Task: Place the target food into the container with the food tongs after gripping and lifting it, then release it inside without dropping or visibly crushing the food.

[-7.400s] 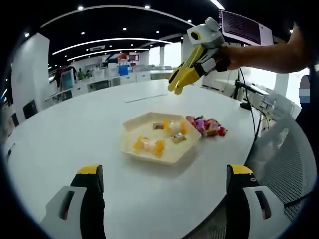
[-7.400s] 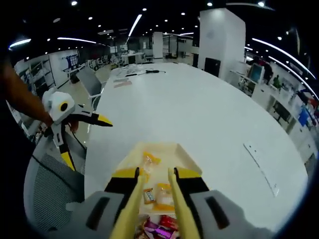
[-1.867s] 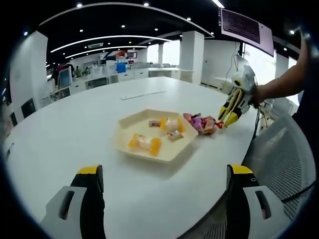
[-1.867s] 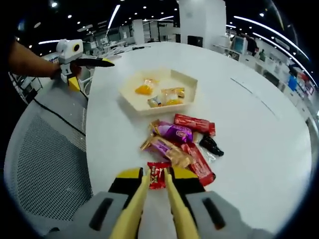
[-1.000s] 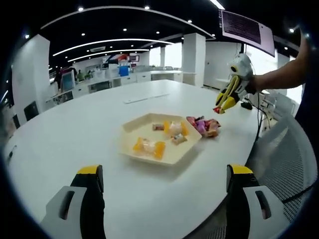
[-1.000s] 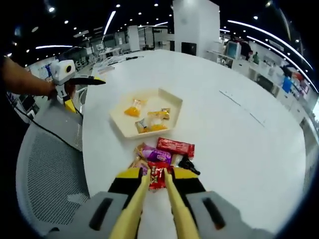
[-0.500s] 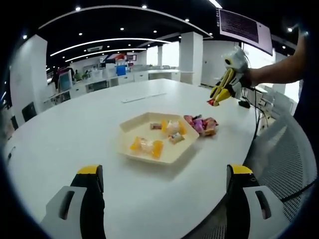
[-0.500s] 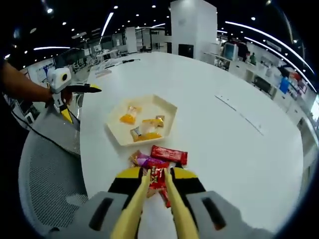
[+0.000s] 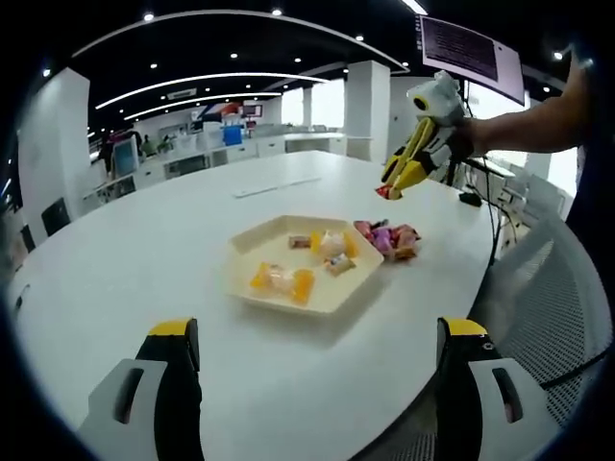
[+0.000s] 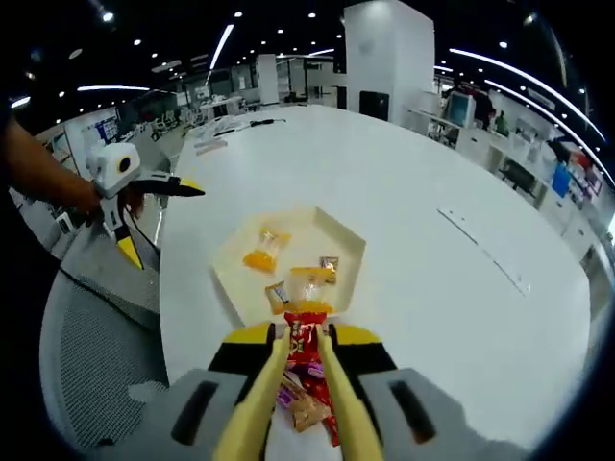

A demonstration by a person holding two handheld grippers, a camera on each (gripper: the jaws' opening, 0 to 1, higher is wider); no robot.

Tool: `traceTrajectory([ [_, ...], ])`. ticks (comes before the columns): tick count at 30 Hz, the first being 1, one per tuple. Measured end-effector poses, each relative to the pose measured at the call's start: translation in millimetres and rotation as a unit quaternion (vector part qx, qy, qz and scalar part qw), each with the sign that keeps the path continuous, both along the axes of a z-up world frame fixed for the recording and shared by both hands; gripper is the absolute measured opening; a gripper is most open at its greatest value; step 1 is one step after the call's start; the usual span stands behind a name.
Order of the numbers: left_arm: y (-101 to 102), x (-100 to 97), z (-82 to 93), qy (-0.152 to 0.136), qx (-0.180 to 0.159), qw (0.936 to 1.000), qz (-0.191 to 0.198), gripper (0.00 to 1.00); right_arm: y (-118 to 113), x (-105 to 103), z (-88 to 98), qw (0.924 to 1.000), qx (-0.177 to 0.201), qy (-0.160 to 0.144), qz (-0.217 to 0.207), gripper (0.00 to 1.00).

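My right gripper (image 10: 303,336) is shut on a red wrapped candy (image 10: 306,313), held in the air above the near edge of the cream hexagonal tray (image 10: 322,233). In the left gripper view the same gripper (image 9: 387,190) hangs high over the table behind the tray (image 9: 252,242), with the red candy (image 9: 382,194) at its tips. Several orange and yellow wrapped sweets (image 9: 281,279) lie in the tray. My left gripper (image 9: 318,331) is wide open with nothing between its jaws, held back from the tray; it also appears at the left (image 10: 161,226).
A pile of red and purple wrapped snacks (image 9: 389,238) lies on the white round table (image 9: 144,250) right of the tray, and below my right jaws (image 10: 307,396). A grey mesh chair (image 10: 96,355) stands at the table's edge. A person's arm (image 9: 538,125) holds the right gripper.
My right gripper has risen from the snack pile with the red candy and moved over toward the tray. The left gripper has stayed open and hardly moved.
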State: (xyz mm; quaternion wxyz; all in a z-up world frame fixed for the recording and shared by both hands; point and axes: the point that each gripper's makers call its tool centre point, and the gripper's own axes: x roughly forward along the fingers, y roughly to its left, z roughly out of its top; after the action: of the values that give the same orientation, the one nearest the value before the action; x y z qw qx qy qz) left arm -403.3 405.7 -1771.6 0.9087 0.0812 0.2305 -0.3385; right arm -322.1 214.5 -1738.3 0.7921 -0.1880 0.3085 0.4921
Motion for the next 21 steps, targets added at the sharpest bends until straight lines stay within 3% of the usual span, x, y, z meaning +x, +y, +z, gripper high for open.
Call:
traceTrajectory([
  [9,2.0,1.3,-0.3,0.002,-0.003,1.0000,0.005,1.00,50.6,9.4,9.5,0.9996,0.000,-0.010,0.028,0.21],
  [21,-3.3,-3.2,-5.6,0.016,-0.003,0.9998,-0.011,0.99,97.0,7.5,0.0,0.9994,0.007,-0.003,0.033,0.21],
])
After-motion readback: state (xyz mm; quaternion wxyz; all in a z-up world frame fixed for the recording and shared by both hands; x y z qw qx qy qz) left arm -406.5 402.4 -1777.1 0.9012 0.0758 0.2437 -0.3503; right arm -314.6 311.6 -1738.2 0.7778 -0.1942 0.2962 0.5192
